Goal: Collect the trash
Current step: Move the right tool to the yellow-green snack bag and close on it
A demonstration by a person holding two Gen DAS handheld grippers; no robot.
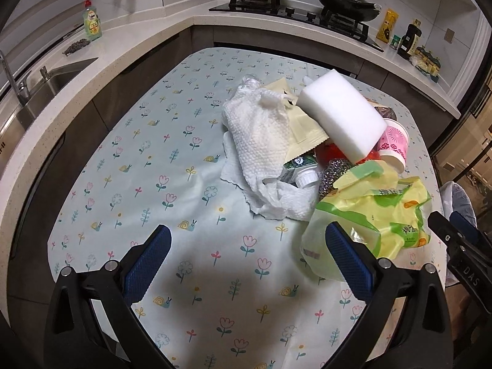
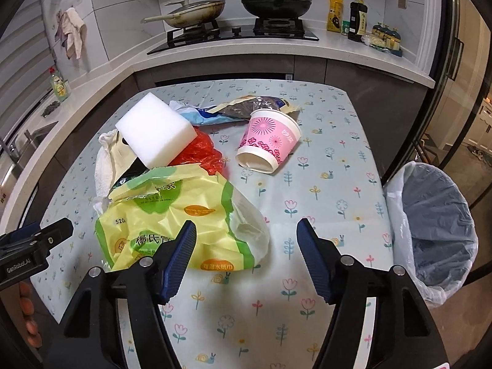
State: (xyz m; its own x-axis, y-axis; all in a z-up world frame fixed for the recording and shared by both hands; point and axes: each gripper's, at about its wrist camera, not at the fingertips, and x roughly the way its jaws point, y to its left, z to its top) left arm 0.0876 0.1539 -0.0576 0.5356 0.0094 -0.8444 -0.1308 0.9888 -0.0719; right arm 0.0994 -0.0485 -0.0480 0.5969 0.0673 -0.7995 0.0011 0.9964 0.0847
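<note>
A pile of trash lies on the flowered tablecloth (image 1: 184, 184): a white sponge block (image 1: 341, 117) (image 2: 155, 129), crumpled paper towels (image 1: 261, 135), a yellow-green plastic bag (image 1: 378, 215) (image 2: 184, 212), a red wrapper (image 2: 203, 150), a pink paper cup on its side (image 2: 267, 140) (image 1: 395, 144), a metal scourer (image 1: 333, 173) and a small carton (image 1: 298, 166). My left gripper (image 1: 249, 246) is open above the cloth, its right finger next to the bag. My right gripper (image 2: 246, 243) is open, its left finger over the bag's edge. Both are empty.
A bin with a white liner (image 2: 430, 224) stands off the table's right edge. Behind the table runs a counter with a stove and two pans (image 2: 196, 15), bottles (image 2: 358, 18), a sink (image 1: 46, 83) and a dish soap bottle (image 1: 92, 21).
</note>
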